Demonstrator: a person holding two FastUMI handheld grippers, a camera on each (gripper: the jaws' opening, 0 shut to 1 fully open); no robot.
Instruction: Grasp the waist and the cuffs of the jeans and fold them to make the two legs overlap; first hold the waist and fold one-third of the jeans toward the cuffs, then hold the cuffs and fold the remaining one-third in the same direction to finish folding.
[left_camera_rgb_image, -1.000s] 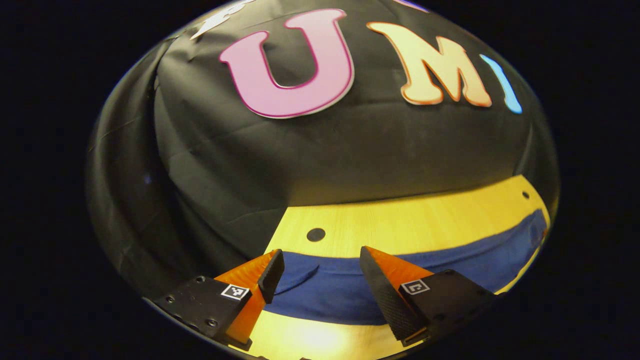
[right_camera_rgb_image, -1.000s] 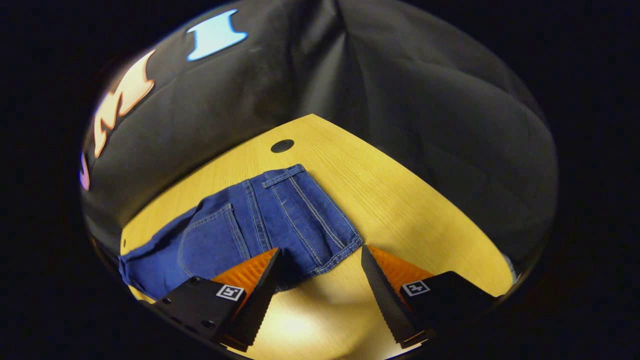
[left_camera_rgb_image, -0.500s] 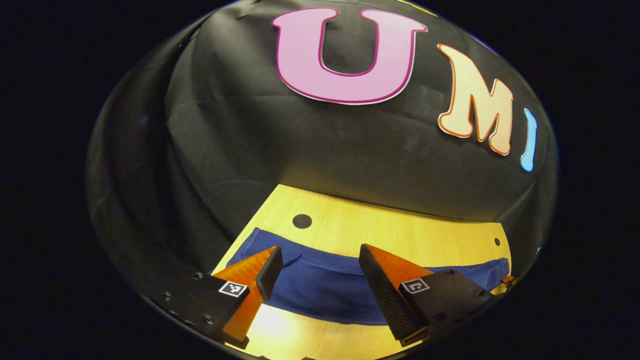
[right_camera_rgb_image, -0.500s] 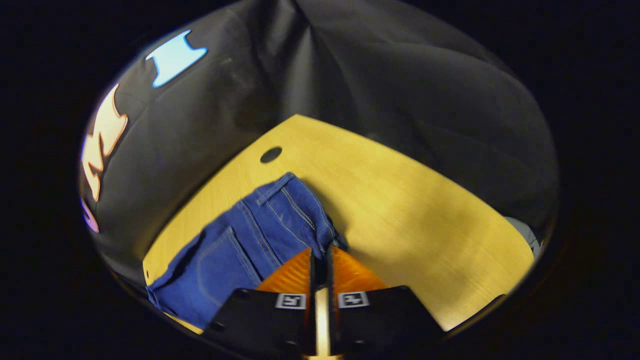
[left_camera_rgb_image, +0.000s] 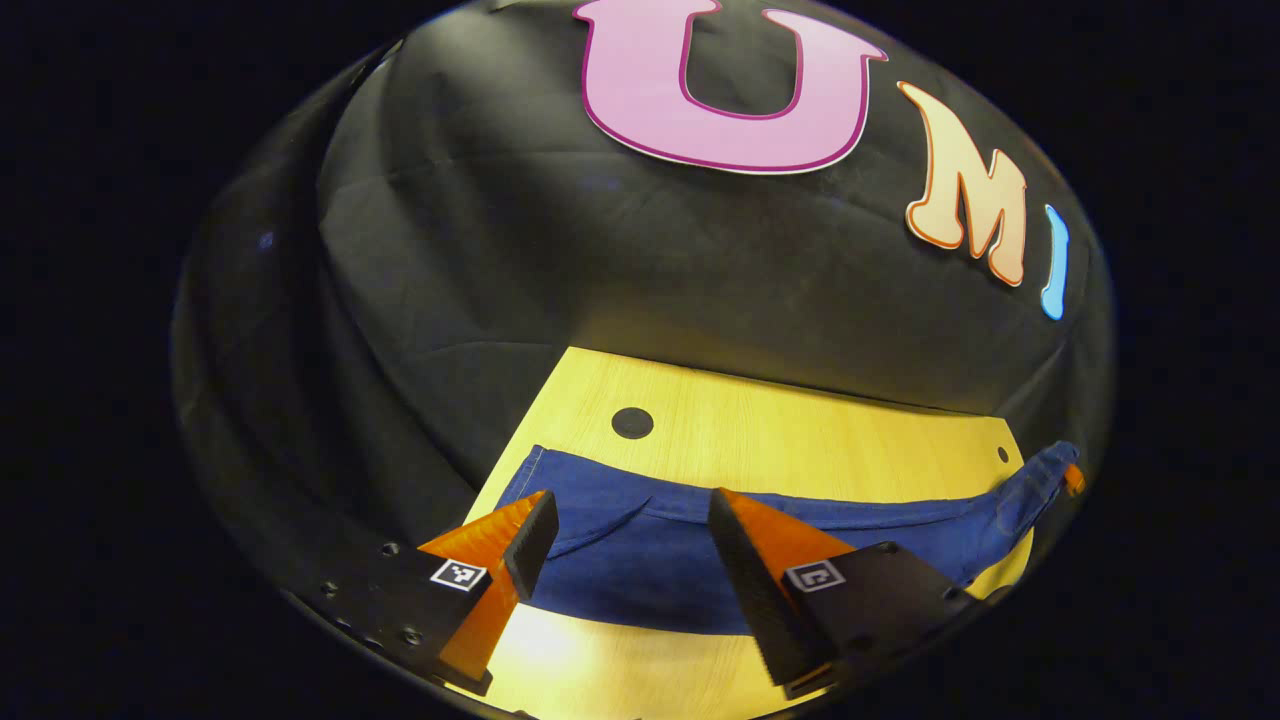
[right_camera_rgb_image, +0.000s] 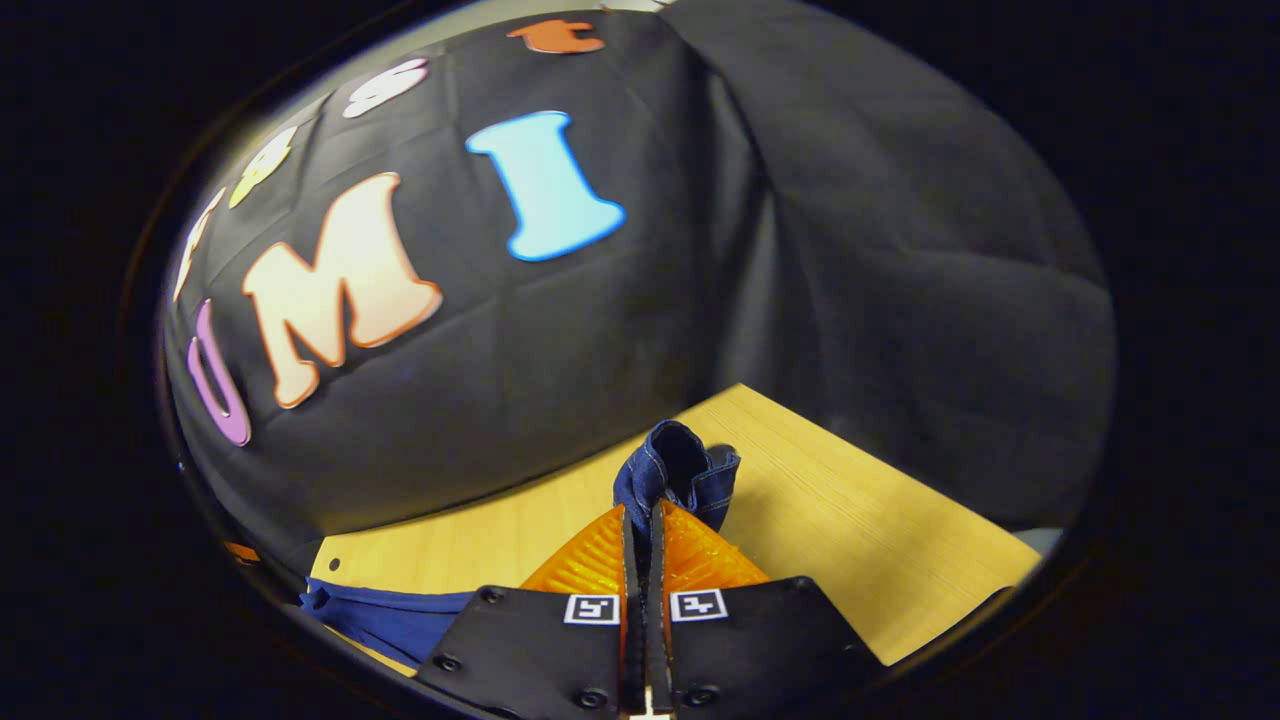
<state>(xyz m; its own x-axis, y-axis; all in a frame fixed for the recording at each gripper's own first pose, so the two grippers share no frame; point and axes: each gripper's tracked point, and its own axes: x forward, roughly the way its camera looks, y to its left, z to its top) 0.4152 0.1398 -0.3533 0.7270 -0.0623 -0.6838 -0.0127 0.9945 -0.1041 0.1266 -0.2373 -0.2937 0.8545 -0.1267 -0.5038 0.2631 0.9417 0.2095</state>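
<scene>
Blue jeans (left_camera_rgb_image: 650, 570) lie as a long band across the yellow wooden table (left_camera_rgb_image: 800, 440). My left gripper (left_camera_rgb_image: 625, 535) stands open just above the cuff end, one finger on each side of the cloth, not touching it as far as I can tell. The far waist end (left_camera_rgb_image: 1035, 475) is lifted off the table. In the right gripper view my right gripper (right_camera_rgb_image: 640, 512) is shut on a bunched corner of the waist (right_camera_rgb_image: 678, 470), which sticks up past the fingertips. The rest of the jeans (right_camera_rgb_image: 390, 615) trail off to the lower left.
A dark round hole (left_camera_rgb_image: 632, 423) sits in the tabletop behind the cuff end, and a smaller one (left_camera_rgb_image: 1002, 454) near the waist end. The black cloth wall (left_camera_rgb_image: 600, 280) runs close behind the table's back edge. Bare tabletop (right_camera_rgb_image: 880, 540) lies right of the right gripper.
My right gripper has shut on the waist corner and raised it off the table, tilting upward. The left gripper stays open over the cuff end and has shifted only slightly.
</scene>
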